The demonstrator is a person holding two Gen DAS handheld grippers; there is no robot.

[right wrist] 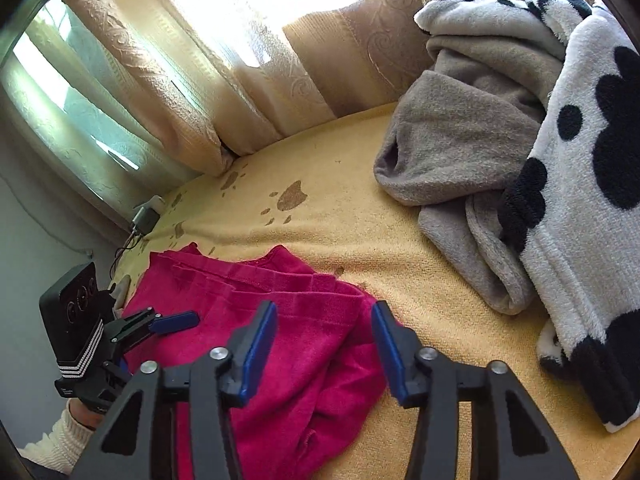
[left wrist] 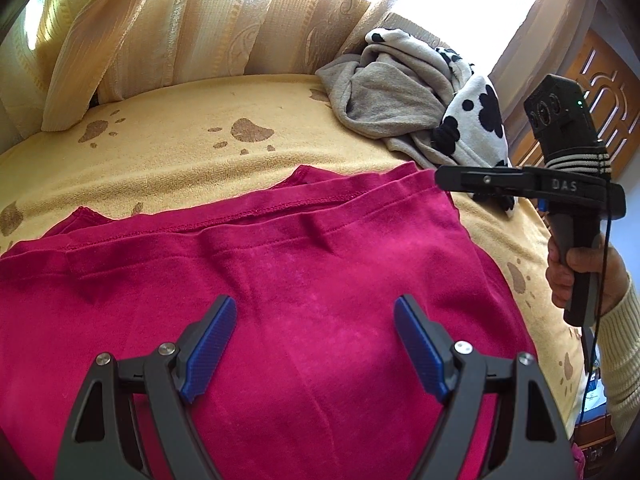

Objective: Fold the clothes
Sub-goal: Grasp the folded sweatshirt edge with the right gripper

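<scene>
Two grippers hover over the bed: the left gripper [left wrist: 315, 344] spreads wide above a soft magenta garment [left wrist: 256, 280] (velvety, hemmed), the right gripper [right wrist: 324, 350] gapes empty over its rumpled edge beside fleecy clothes [right wrist: 520, 152].

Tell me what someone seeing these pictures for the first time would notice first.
The magenta garment spread across the near side of the yellow paw-print blanket grabs the eye, with the open left gripper hovering above it. Behind it to the right sits a crumpled pile: a grey fleece tangled with a white fleece with black paw prints. The right gripper, also open, hangs over the garment's right edge.
</scene>
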